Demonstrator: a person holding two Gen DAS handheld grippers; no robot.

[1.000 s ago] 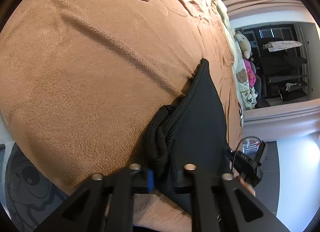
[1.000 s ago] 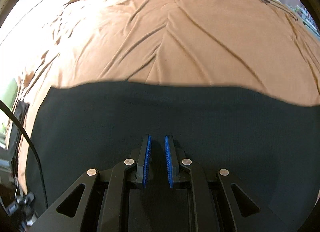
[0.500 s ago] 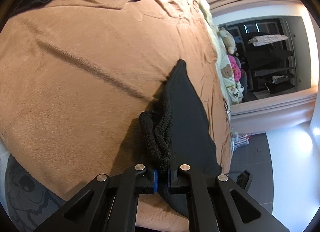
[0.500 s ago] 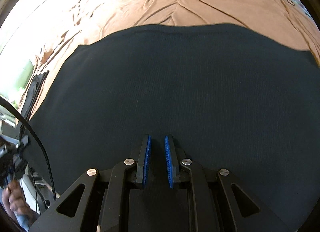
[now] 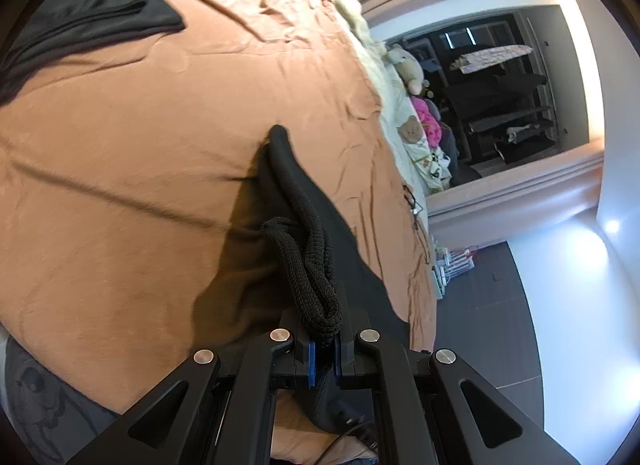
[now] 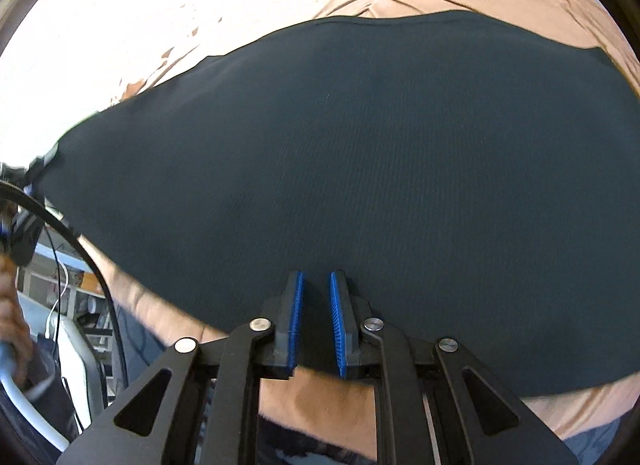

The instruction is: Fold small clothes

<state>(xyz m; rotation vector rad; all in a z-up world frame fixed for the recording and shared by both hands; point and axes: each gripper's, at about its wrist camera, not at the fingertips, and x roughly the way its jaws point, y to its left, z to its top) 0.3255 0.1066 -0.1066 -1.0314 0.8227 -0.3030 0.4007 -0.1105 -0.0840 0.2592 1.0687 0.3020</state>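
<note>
A black knit garment [image 5: 304, 193] lies on the brown bedspread [image 5: 140, 145]. Its bunched ribbed edge [image 5: 316, 289] is pinched in my left gripper [image 5: 324, 349], which is shut on it and lifted above the bed. In the right wrist view the same garment [image 6: 360, 169] stretches wide and flat across the frame. My right gripper [image 6: 316, 325] is shut on its near edge, with cloth between the blue pads [image 6: 297, 321]. At that view's far left the garment's corner runs to the other gripper [image 6: 38, 169].
Another black garment [image 5: 80, 17] lies at the bed's far corner. Stuffed toys [image 5: 408, 65] and pale bedding line the bed's far side, with a dark shelf unit [image 5: 500, 97] beyond. A black cable [image 6: 80, 241] and a person's hand [image 6: 10, 297] show at left.
My left gripper closed tighter on the bunched edge and rose, pulling it off the bed. In the right wrist view the garment now spreads over more of the frame, its near edge raised.
</note>
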